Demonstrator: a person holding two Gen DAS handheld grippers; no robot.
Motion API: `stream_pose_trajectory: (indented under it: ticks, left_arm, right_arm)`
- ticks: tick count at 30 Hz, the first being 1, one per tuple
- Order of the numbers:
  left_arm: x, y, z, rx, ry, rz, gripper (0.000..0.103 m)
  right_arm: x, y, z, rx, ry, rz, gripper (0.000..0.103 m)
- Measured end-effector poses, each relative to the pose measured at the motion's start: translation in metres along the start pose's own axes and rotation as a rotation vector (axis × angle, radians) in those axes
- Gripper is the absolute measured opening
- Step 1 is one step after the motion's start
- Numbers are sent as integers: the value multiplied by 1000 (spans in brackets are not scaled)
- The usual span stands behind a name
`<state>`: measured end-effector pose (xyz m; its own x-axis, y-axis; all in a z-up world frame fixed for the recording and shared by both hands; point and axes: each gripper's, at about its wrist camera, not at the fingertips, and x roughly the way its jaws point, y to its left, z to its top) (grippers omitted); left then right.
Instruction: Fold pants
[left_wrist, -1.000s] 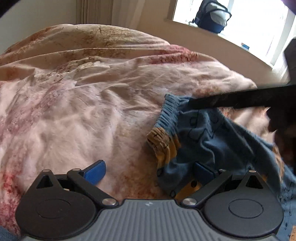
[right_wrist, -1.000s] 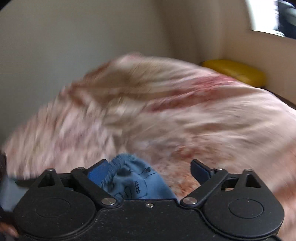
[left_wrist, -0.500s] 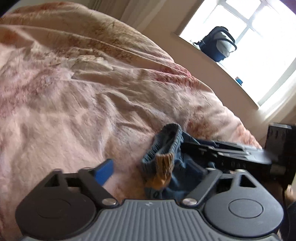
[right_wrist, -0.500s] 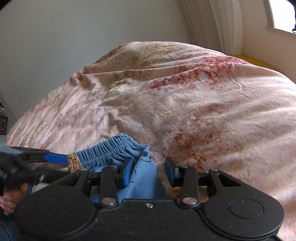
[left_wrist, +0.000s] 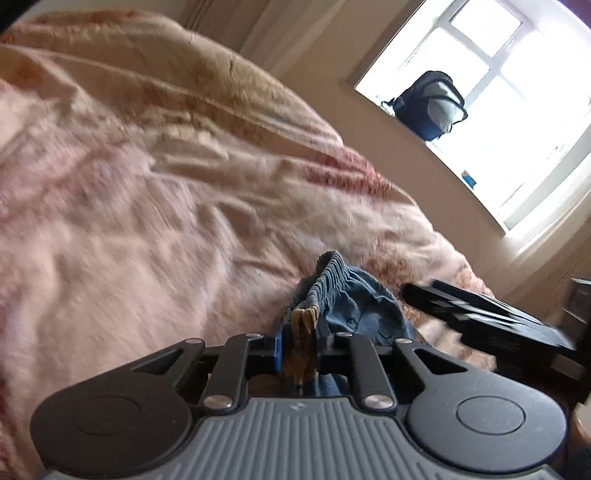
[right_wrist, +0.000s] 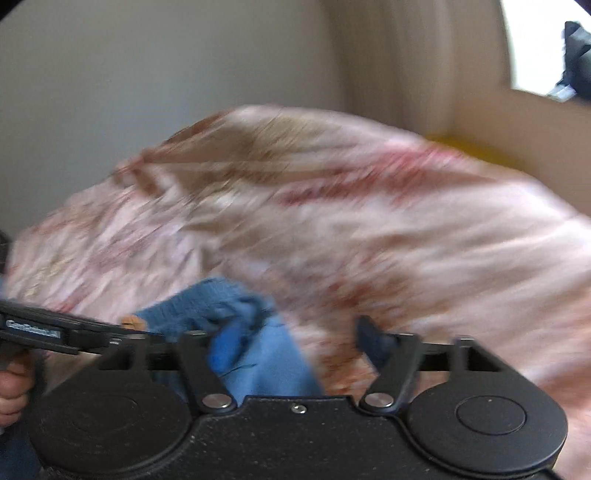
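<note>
The blue pants (left_wrist: 347, 295) lie bunched on the bed, on a pink and tan patterned bedspread (left_wrist: 147, 206), close in front of both grippers. In the left wrist view the left gripper (left_wrist: 299, 350) has its jaws closing on the corner of the elastic waistband (left_wrist: 328, 273) — the tan inner lining of that corner stands pinched between the blue pads, and the gathered band runs up and away from the fingers. The right gripper (right_wrist: 291, 336) shows blurred in its own view; its jaws are opening and stand wide apart. The blue cloth of the pants (right_wrist: 255, 354) lies against its left finger and spreads into the gap, but the right finger is clear of it, over the bedspread (right_wrist: 369, 229). In the left wrist view the right gripper (left_wrist: 476, 310) shows as a dark bar just right of the pants. Behind the bed a dark blue bag (left_wrist: 428, 107) sits on the sill of a bright window (left_wrist: 509, 88). At the lower left edge of the right wrist view a hand (right_wrist: 13, 387) grips the handle of the left gripper (right_wrist: 74, 332).
</note>
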<state>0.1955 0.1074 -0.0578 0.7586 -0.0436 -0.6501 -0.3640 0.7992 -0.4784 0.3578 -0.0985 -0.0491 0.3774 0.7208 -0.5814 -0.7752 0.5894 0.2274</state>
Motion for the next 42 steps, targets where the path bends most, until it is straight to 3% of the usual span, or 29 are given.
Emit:
stream_pose_trajectory:
  ticks: [4,6,8,9,12,13,16,19,22,25,28,31,34,36,38,39,42]
  left_arm:
    - [9,-4,-5,37,34,63,16]
    - [10,-1,-4,15,41,61,16]
    - [10,0,-4,19,40,65,16]
    - [10,-1,-5,24,39,69,16]
    - [11,0,-5,19,43,76,17]
    - [11,0,-5,17,46,79,17]
    - [10,-1,-6,25,41,84,17]
    - [11,-3,-6,39,39,95,17]
    - [9,-5,-6,58,32,108,18]
    - [7,-7,-6,66,32,117,19]
    - [7,-10,-7,93,26,137,21]
    - [8,-13,-9,124,26,160,26]
    - [6,-19,-12,166,14,225,51]
    - [-6,-28,-14,181,-32,276,77]
    - [-21,-40,-19,239,-101,270,96]
    - [-29,-48,-23,272,-154,269,102]
    - [-45,-79,-40,394,-278,238,102]
  right_arm:
    - [-35,31,-12,-24,-89,-125,92]
    - [-34,42,-26,-28,-47,-139,93]
    - [-25,46,-45,-111,56,-211,90]
    - [-25,40,-53,-136,96,-253,84]
    - [-54,-3,-64,-16,73,-338,90]
    - [-66,-17,-66,23,65,-403,94]
    - [-105,-51,-73,138,57,-585,91]
    - [-128,-36,-73,182,-51,-516,94]
    - [-106,-4,-73,32,-25,-468,98]
    - [-73,-9,-88,-64,141,-551,97]
    - [-100,-53,-102,120,96,-550,102]
    - [-144,-72,-109,169,78,-684,99]
    - [-195,-71,-123,168,102,-752,101]
    - [-236,-63,-142,181,106,-788,102]
    - [-272,-51,-166,188,123,-826,102]
    - [-288,-42,-179,192,135,-846,102]
    - [-332,-16,-219,206,134,-911,102]
